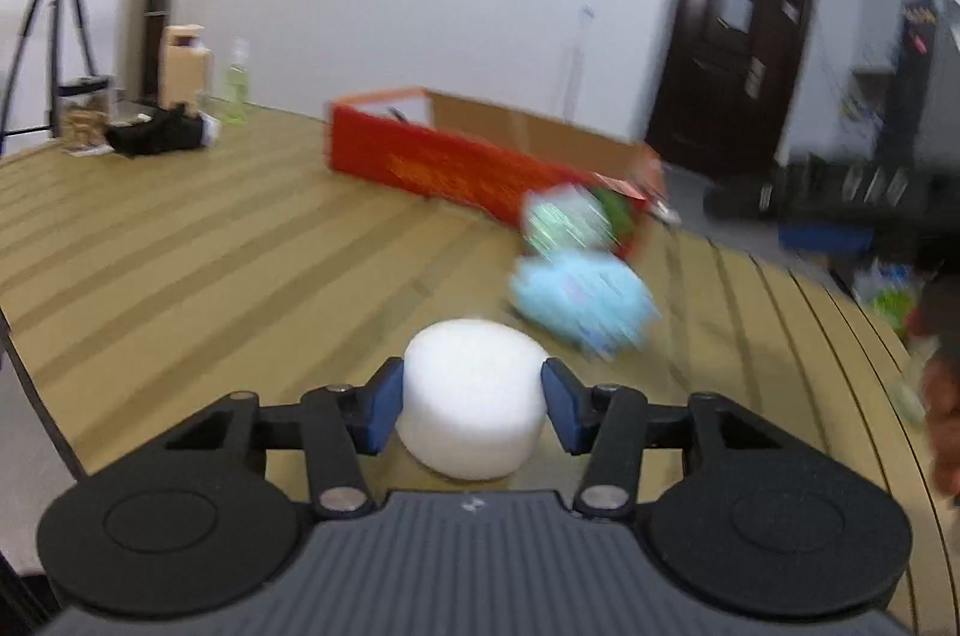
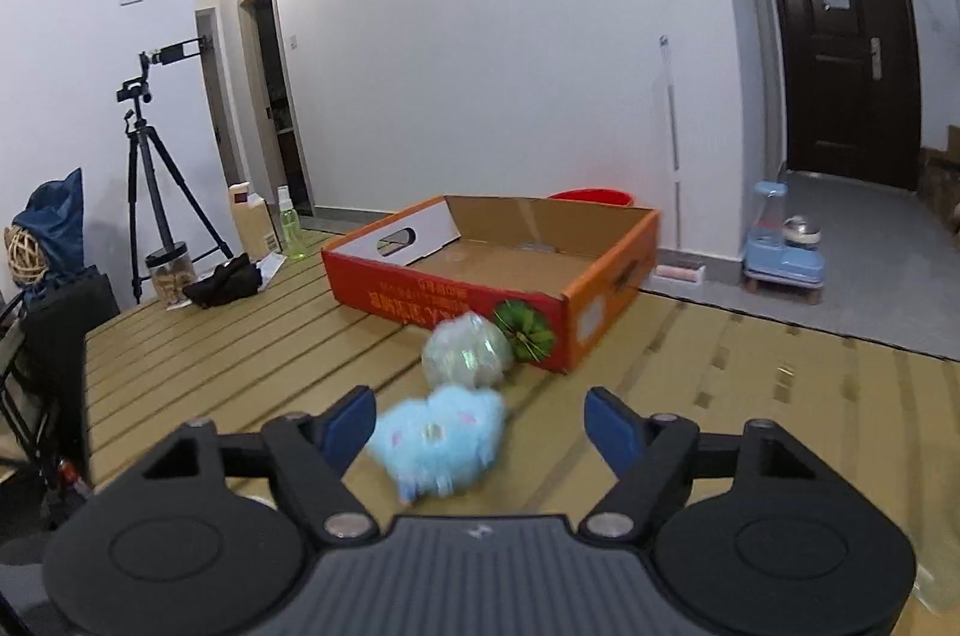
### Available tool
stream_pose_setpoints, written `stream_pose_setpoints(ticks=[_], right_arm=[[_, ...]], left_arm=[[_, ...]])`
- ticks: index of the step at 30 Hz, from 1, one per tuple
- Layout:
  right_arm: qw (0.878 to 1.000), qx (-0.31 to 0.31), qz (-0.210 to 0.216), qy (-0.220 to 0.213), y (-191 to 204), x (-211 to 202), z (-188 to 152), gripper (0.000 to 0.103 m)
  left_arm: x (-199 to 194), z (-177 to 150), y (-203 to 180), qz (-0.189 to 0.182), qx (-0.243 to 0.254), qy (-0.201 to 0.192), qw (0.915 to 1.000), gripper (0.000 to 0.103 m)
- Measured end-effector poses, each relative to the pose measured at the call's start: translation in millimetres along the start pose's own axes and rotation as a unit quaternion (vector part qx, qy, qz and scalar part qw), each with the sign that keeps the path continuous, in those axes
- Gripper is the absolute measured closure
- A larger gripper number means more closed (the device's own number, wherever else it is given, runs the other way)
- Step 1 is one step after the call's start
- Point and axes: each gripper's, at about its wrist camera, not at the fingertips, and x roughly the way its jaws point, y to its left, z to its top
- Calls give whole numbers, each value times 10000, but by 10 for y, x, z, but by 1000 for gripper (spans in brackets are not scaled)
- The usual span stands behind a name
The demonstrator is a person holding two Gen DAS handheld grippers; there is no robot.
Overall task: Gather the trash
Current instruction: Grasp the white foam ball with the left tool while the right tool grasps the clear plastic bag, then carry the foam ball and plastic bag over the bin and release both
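At the lower centre of the left wrist view, the left gripper (image 1: 472, 399) is clamped on a white foam puck (image 1: 474, 396) just above the slatted table (image 1: 180, 246), and if the soft foam is pinched only at its edges, it could squirt out on the way to the red cardboard box (image 1: 432, 156) in mid-frame. The right gripper (image 2: 480, 426) stands with its jaws apart around a fluffy blue ball (image 2: 441, 441) at lower centre, with a crinkly clear wrapper ball (image 2: 465, 351) just beyond against the box; closing off-centre might nudge the blue ball away or bump the wrapper.
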Motion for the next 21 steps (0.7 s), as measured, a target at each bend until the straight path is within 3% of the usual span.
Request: stream_pose_setpoints(ticks=[6, 8, 9, 13, 16, 21], right_arm=[[9972, -17, -258, 703, 186, 1241, 267, 40], [9948, 146, -420, 915, 177, 1495, 251, 63], [9942, 243, -401, 966, 175, 1568, 240, 79], [9948, 95, -542, 855, 315, 1574, 217, 91], [9953, 32, -655, 715, 443, 1445, 277, 92], [9980, -299, -235, 507, 972, 906, 387, 92]], left_arm=[[165, 581, 773, 641, -266, -543, 9961, 52], [135, 682, 1009, 745, -303, -678, 9945, 52], [108, 703, 1107, 774, -274, -730, 9939, 52], [89, 708, 1415, 835, -373, -621, 9939, 52], [29, 720, 1536, 822, -561, -479, 9939, 52], [-487, 759, 1578, 674, -518, -629, 9944, 52]])
